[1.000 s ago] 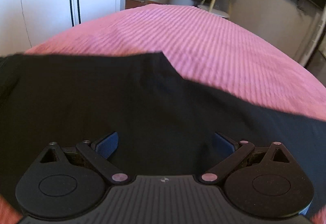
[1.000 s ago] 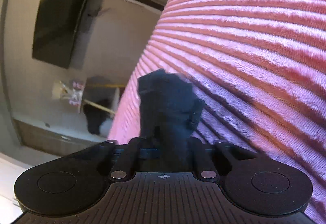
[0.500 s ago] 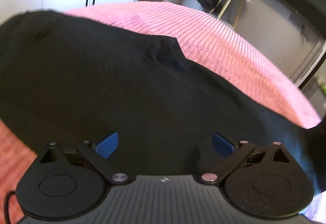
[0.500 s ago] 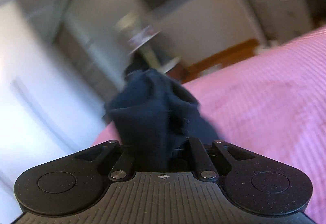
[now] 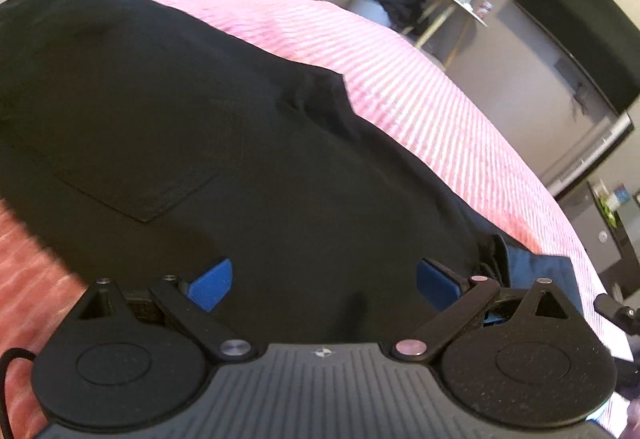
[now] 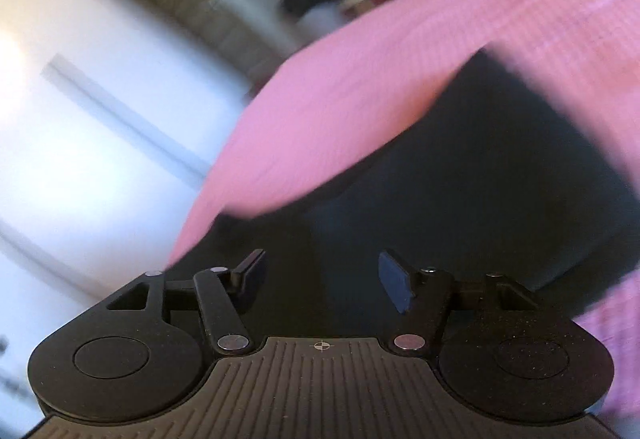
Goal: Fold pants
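Bed covered by a pink ribbed plush bedspread, ridges running in fine parallel stripes across a rounded surface. Directly on it: one pair of black cotton pants, spread flat and covering most of the near side. Rear patch pocket facing up, pointed at its lower edge. A notch-shaped corner of the fabric on the far edge, against the pink cover. A dark blue fold at the right end. Same pink cover and black garment in the right wrist view, heavily blurred, cloth edges indistinct.
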